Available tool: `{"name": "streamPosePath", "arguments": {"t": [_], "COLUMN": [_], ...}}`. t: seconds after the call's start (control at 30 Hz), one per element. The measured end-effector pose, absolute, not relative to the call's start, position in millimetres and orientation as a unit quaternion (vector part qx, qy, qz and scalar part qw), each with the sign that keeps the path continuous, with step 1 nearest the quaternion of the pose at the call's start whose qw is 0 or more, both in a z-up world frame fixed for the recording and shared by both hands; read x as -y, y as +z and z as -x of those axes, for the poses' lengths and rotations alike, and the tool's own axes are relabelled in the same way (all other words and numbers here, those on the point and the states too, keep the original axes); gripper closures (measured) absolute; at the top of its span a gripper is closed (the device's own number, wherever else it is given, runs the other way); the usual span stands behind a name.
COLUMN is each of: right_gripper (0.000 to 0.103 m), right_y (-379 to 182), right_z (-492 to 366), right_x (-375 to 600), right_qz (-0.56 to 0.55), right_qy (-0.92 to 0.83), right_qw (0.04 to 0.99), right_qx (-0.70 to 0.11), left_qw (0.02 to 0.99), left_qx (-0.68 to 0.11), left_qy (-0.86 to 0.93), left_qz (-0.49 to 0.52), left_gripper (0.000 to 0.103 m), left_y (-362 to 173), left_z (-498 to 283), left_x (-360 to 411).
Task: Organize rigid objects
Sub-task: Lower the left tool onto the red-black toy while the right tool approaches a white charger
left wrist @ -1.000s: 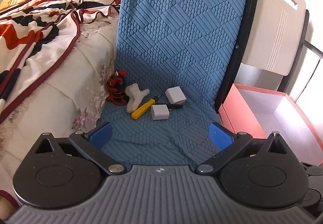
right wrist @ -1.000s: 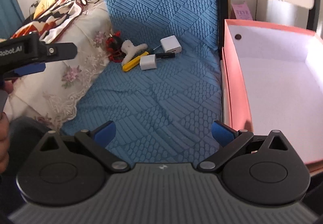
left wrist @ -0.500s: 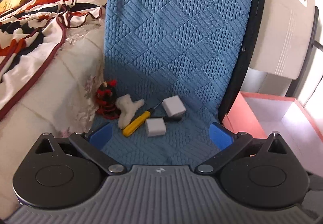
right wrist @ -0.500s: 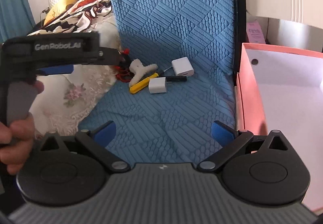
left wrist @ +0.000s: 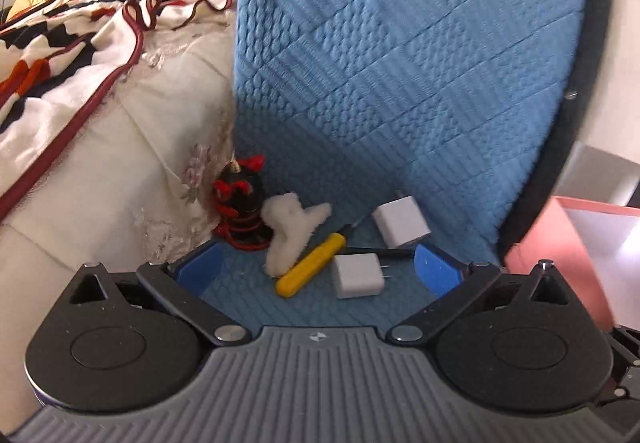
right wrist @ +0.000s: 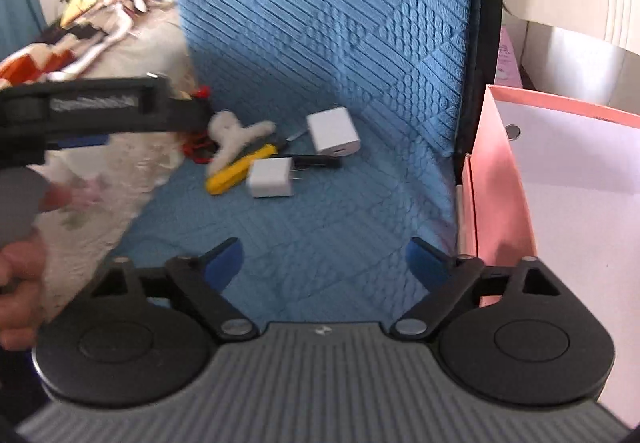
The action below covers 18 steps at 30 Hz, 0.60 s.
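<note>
- Near charger (left wrist: 357, 276), prongs pointing frame-right, lies low-centre in left view on blue seat (left wrist: 320, 307), beside yellow screwdriver (left wrist: 310, 265).
- Screwdriver's long axis runs lower-left to upper-right.
- Far charger (left wrist: 401, 222) just behind.
- Left gripper (left wrist: 318, 269) spread, empty, straddling the pile; nearer.
- Right gripper (right wrist: 324, 257) closing, nothing between; pile well ahead.
- Pink box (right wrist: 500, 179) at right edge.
</note>
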State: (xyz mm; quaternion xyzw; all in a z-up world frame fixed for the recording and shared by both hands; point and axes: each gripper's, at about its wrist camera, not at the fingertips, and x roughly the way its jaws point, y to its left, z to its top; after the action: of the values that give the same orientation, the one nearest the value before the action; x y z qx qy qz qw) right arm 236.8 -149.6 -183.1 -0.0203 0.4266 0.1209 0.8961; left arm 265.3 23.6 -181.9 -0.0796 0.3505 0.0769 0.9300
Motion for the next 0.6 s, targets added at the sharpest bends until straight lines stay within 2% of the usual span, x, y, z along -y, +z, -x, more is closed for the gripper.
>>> {"name": "streamPosePath", "arguments": {"t": [0.07,0.37,0.53,0.6], "right_gripper": [0.028,0.033,0.033,0.032], "right_y": [-191,-214,-229,-232], "right_z": [-251,-292,-312,-322], "right_x": [150,112,102,102], "right_qz": [0.015,0.064,0.064,0.052], "right_qy": [0.122,0.185,0.194,0.203], "right_qw": [0.891,0.885,0.882,0.882], "right_qx": [-0.437,-0.422,-0.424,-0.422], "left_qw": [0.928,0.920,0.919,0.918], "left_qx": [-0.356,-0.365,-0.365,-0.366], "left_qy": [0.074,0.098,0.104,0.111], "left_qz": [0.083,0.101,0.106,0.107], "left_gripper": [0.001,0.006,0.006,0.009], "left_y": [-190,-213,-218,-219], "left_z": [-276,-318,-333,-339], "left_x": [-29,-60,-73,-78]}}
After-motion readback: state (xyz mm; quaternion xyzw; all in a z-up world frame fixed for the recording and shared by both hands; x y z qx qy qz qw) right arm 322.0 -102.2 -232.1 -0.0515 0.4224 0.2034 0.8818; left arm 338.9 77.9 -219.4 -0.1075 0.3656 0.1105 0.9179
